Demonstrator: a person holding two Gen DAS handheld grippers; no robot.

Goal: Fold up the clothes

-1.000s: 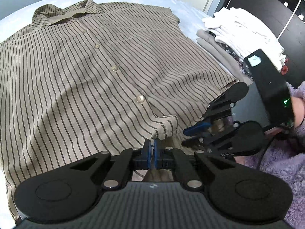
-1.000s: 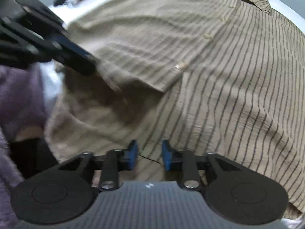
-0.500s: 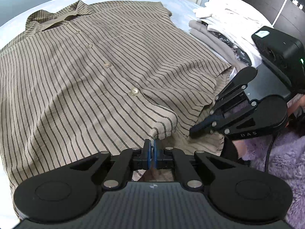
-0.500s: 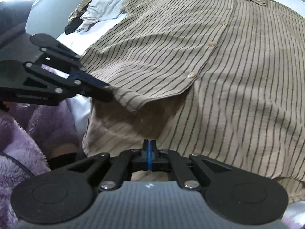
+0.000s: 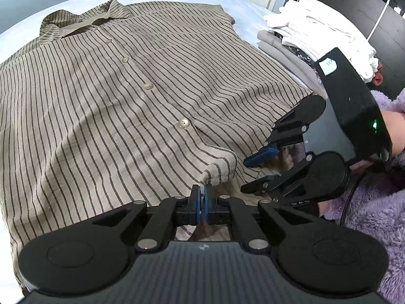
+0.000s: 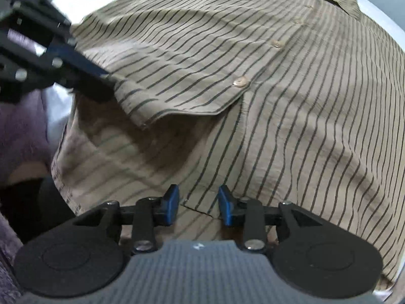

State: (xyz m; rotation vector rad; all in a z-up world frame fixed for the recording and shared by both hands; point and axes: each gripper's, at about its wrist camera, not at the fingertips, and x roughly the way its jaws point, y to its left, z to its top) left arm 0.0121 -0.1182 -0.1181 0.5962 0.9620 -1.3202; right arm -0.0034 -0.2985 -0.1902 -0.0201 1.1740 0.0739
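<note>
**Shirt hem pinched at one corner**

Shirt (image 5: 121, 106), tan with dark stripes, lay spread face up across a pale bed (image 5: 243, 12), its collar at the far end and a row of buttons running down the placket toward the near hem. The left gripper (image 5: 202, 197) was clenched on a small peak of cloth at the bottom corner of the front panel, the blue pads pressed together with the fabric drawn up between them. From the right wrist view that same corner stood lifted off the layer beneath, casting a shadow on the lower panel, with the left gripper (image 6: 101, 76) biting its edge at the upper left.

The right gripper (image 6: 198, 207) hovered over the hem just beside it, its jaws opening; striped cloth lay under the gap, but the pads pressed on nothing. In the left wrist view the right gripper (image 5: 260, 167) came in from the right edge, one finger above the other, tips near the shirt's side hem.

A stack (image 5: 316, 33) of folded white and grey clothes sat on the bed beyond the shirt's right side. A purple fleece sleeve (image 5: 374, 212) showed behind the right gripper.
</note>
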